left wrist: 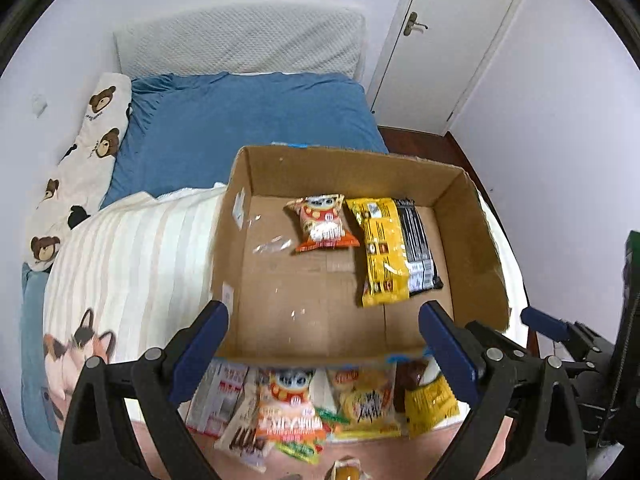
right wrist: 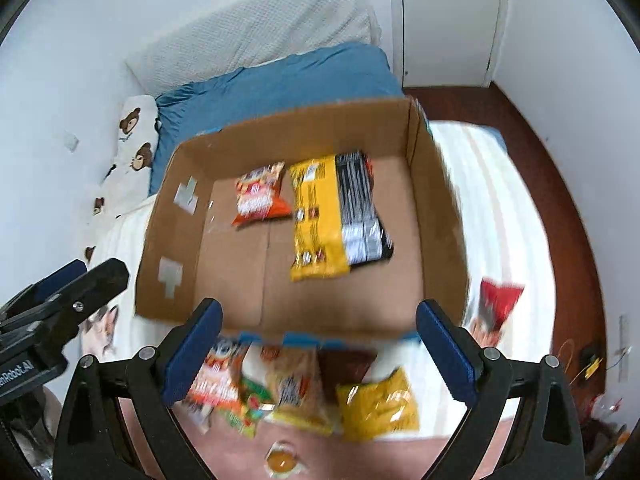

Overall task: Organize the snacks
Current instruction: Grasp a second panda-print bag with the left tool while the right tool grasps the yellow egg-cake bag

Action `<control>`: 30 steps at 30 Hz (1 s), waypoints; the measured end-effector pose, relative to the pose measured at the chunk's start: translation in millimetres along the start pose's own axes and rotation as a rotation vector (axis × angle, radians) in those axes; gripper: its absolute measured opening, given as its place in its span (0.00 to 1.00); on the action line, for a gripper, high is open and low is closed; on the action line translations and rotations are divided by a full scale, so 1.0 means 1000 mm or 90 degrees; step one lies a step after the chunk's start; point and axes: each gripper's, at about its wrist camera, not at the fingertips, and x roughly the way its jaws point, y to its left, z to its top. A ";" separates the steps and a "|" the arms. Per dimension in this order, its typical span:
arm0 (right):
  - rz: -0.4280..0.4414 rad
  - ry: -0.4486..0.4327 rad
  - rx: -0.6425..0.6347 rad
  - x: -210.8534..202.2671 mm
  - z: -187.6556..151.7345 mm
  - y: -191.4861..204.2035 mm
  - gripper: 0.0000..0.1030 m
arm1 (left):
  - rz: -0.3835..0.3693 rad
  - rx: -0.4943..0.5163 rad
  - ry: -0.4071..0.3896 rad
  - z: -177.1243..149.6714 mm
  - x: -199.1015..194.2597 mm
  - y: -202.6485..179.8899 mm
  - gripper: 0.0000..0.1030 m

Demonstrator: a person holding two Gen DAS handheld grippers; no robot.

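Observation:
An open cardboard box (left wrist: 280, 288) (right wrist: 240, 276) sits on the bed. Inside lie an orange snack bag (left wrist: 324, 226) (right wrist: 260, 198), a yellow packet (left wrist: 382, 252) (right wrist: 318, 220) and a black packet (left wrist: 418, 248) (right wrist: 362, 212), side by side. Several more snack packets (left wrist: 304, 408) (right wrist: 304, 392) lie heaped on the bed before the box's near wall. My left gripper (left wrist: 324, 352) hovers open over that near wall, holding nothing. My right gripper (right wrist: 320, 348) is open too, empty, above the same heap. A red packet (right wrist: 496, 304) lies right of the box.
The bed has a striped cream blanket (left wrist: 132, 248), a blue sheet (left wrist: 240, 120) and a bear-print pillow (left wrist: 92, 148). A white door (left wrist: 448, 40) and wooden floor (right wrist: 560, 184) are to the right. Small clutter (right wrist: 592, 364) lies on the floor.

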 end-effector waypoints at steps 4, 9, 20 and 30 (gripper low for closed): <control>0.027 0.033 0.046 0.012 -0.037 -0.014 0.96 | 0.040 -0.001 0.014 -0.031 0.002 0.008 0.95; 0.056 0.116 0.086 0.066 -0.084 -0.025 0.96 | 0.115 -0.005 0.090 -0.073 0.049 0.027 0.95; 0.020 0.154 0.083 0.112 -0.129 -0.028 0.96 | 0.052 -0.020 0.287 -0.086 0.183 0.032 0.74; -0.032 0.112 0.025 0.132 -0.123 0.013 0.97 | 0.093 -0.027 0.264 -0.106 0.166 0.061 0.54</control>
